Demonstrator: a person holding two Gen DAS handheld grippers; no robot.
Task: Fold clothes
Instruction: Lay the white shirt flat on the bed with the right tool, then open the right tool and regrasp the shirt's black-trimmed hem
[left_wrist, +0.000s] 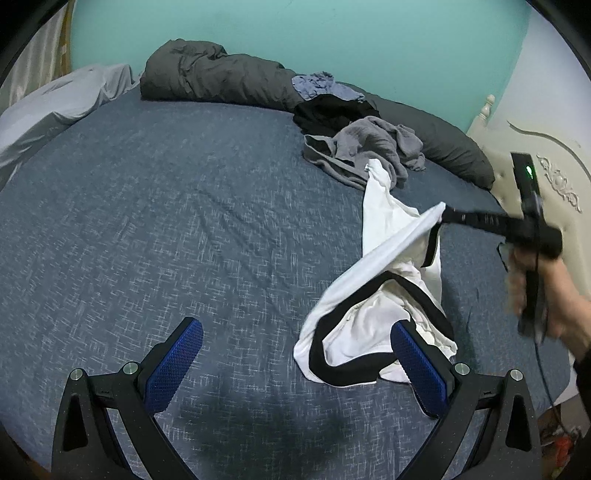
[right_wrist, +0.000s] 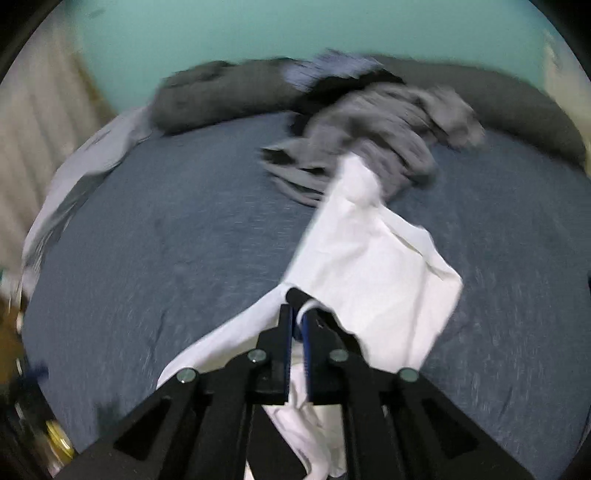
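Spread, empty left gripper (left_wrist: 295, 363) waits lower frame while right gripper (right_wrist: 299, 325), clamped on white garment (right_wrist: 369, 258), lifts it to spread.

Dim indoor light, fisheye warp, motion blur

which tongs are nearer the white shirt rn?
Right. The right tongs are shut on the white shirt, pulling it up off the bed. The left tongs hang open just beside its lower edge, not gripping it.
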